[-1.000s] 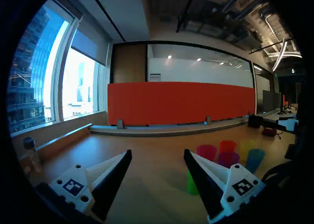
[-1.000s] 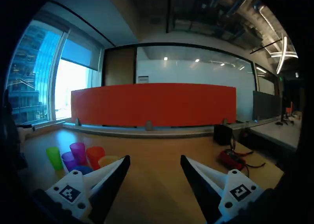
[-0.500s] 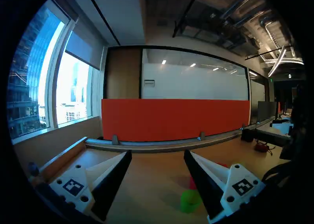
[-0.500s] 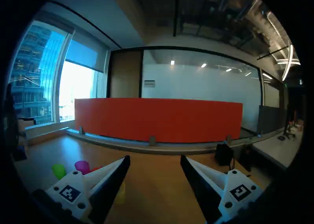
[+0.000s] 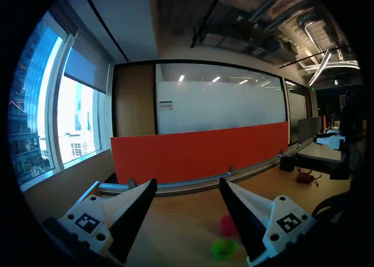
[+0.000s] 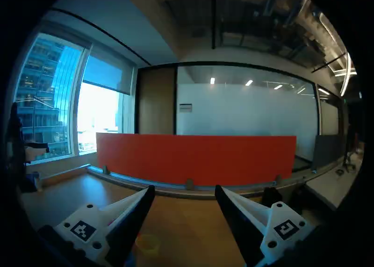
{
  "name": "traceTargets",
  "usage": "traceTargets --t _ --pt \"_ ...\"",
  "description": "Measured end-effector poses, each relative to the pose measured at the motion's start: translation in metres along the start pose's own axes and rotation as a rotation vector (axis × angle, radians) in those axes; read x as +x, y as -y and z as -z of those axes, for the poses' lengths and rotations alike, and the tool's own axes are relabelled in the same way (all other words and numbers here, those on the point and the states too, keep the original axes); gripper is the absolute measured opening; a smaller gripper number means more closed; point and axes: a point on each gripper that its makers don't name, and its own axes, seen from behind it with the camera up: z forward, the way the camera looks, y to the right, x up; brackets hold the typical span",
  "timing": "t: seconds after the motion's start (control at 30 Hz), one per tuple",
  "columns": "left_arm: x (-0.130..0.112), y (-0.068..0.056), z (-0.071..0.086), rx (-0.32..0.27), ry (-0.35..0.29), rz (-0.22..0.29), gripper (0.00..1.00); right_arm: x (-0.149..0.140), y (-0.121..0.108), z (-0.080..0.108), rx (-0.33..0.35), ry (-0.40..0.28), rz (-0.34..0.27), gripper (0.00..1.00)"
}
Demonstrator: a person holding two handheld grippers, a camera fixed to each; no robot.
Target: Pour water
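The left tongs and right tongs have black tapered fingers, white screwed mounts and square markers.

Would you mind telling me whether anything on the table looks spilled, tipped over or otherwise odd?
Nothing stands out: the green cup and pink cup look upright on the wooden table, likewise the yellow cup, and no spill shows.

No legible text or numerals. The left tool and right tool each bear black-and-white square coded markers on their fingers; a white wall notice is too small to read.
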Motion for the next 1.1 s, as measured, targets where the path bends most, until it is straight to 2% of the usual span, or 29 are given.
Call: traceTargets --t 0.17,0.3,0.57,0.8,1.1 --pt "-0.001 -0.009 -0.004 -0.046 0.017 0.016 0.98 0.004 0.003 0.000 0.026 -0.009 -0.004 0.99" --pt "0.000 -0.015 -0.006 -0.089 0.025 0.029 0.98 0.006 0.010 0.001 0.074 -0.010 0.004 0.99" --pt "0.004 -0.039 -0.008 -0.209 0.026 0.048 0.98 0.010 0.041 0.008 0.230 -0.011 0.028 0.99" --pt "0.006 -0.055 -0.004 -0.290 0.008 0.044 0.98 0.016 0.073 0.016 0.376 -0.010 0.004 0.99" --pt "-0.010 -0.064 -0.004 -0.350 0.035 0.051 0.99 0.009 0.089 0.012 0.436 0.006 0.004 0.99"
